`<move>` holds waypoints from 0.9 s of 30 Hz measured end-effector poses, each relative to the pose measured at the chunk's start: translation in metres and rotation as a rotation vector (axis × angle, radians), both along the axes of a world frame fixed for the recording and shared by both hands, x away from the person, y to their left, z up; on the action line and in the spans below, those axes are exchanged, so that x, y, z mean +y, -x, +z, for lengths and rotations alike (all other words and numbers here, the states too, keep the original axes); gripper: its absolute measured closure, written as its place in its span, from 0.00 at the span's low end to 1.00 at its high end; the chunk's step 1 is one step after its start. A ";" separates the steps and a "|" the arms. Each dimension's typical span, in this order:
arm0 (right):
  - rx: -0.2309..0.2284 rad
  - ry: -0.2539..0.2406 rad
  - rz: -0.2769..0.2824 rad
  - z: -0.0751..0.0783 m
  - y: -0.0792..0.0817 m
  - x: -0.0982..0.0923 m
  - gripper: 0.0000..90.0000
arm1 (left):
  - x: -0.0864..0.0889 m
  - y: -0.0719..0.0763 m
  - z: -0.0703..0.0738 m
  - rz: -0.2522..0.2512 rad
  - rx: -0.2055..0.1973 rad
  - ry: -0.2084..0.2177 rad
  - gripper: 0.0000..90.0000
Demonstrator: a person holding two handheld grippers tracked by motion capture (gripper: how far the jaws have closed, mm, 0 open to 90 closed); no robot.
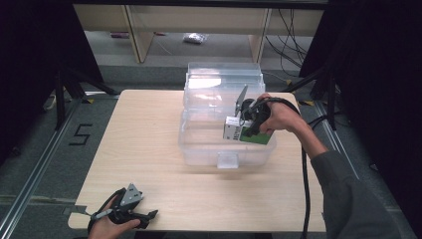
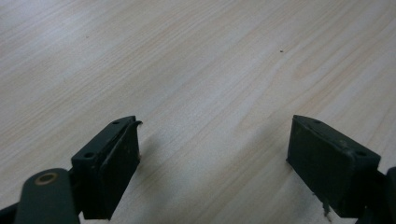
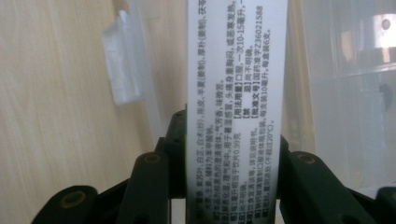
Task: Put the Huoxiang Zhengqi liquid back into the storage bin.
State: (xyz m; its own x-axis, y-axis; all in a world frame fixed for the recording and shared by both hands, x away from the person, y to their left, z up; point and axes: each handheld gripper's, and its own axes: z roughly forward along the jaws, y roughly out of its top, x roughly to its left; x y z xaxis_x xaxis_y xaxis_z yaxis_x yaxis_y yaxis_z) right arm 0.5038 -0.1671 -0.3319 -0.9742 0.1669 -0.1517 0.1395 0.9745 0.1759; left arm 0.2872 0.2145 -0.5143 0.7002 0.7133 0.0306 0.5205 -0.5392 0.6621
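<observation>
Boxed medicine carried over the open storage bin.

The white-and-green cardboard medicine box with small printed text hangs above the right front part of the clear plastic storage bin, pinched across its narrow sides by the right hand-held gripper; in the right gripper view the printed white box face stands between the two black jaws, which press on it from either side. The bin sits on the light wooden tabletop with its clear hinged lid thrown back behind it. To do this step well, I judge the box should be lowered level until it rests on the bin floor, clear of the near wall and its latch tab, before the jaws let go. The left hand-held gripper lies at the tabletop's near left corner, its jaws spread wide over bare wood.
</observation>
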 end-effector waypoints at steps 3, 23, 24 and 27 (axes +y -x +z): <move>0.016 0.030 -0.032 -0.008 -0.004 -0.002 0.72 | 0.000 0.000 0.000 0.000 0.001 -0.001 0.18; 0.060 0.060 -0.038 -0.052 -0.023 -0.010 0.72 | 0.000 0.000 0.000 0.002 0.005 0.008 0.18; 0.067 0.061 -0.042 -0.054 -0.023 -0.011 0.72 | 0.001 0.000 0.000 0.000 0.005 0.006 0.18; 0.076 0.059 -0.042 -0.060 -0.024 -0.012 0.72 | 0.000 -0.001 0.000 -0.003 0.007 0.000 0.18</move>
State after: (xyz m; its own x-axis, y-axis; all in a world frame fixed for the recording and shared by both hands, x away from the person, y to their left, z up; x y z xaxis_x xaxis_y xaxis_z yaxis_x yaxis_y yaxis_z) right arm 0.5280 -0.1795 -0.3915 -0.9756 0.2010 -0.0886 0.1914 0.9758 0.1058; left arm 0.2878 0.2149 -0.5144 0.7027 0.7111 0.0254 0.5234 -0.5407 0.6586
